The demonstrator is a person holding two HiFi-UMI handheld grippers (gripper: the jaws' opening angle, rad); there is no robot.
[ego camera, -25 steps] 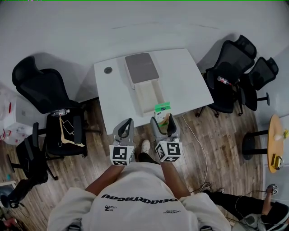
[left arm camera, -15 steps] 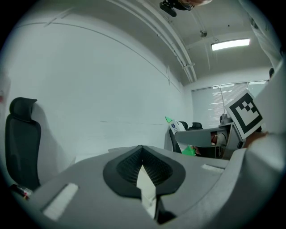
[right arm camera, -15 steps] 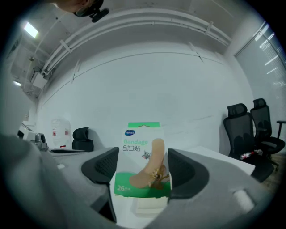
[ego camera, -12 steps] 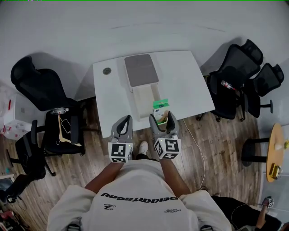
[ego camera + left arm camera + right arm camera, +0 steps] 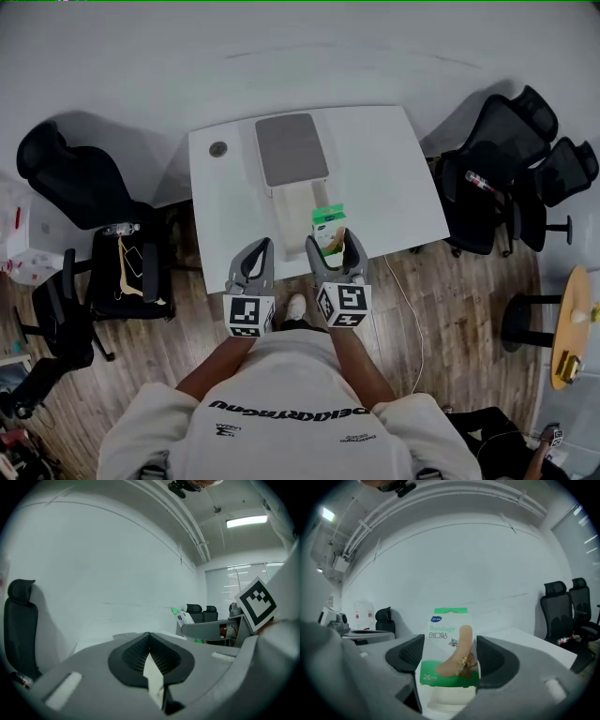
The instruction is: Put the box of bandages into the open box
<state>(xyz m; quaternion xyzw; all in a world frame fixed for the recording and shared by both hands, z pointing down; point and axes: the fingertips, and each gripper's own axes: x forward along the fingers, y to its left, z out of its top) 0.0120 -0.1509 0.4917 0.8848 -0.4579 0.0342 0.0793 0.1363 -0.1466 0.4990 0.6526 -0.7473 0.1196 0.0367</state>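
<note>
Over the table edge, right gripper fingers clamp the bandage box; left gripper fingers meet.

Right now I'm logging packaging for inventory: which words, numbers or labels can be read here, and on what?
"Bandage": front of the box of bandages
"创口贴": directly beneath, same box
"26": its green band, lower left; print beside it too small
Blue oval logo, box's upper left: too small to read
Lettering on the shirt, head view: upside down, unclear

Hidden: bandage box lower half, behind right gripper; open box near corner.
</note>
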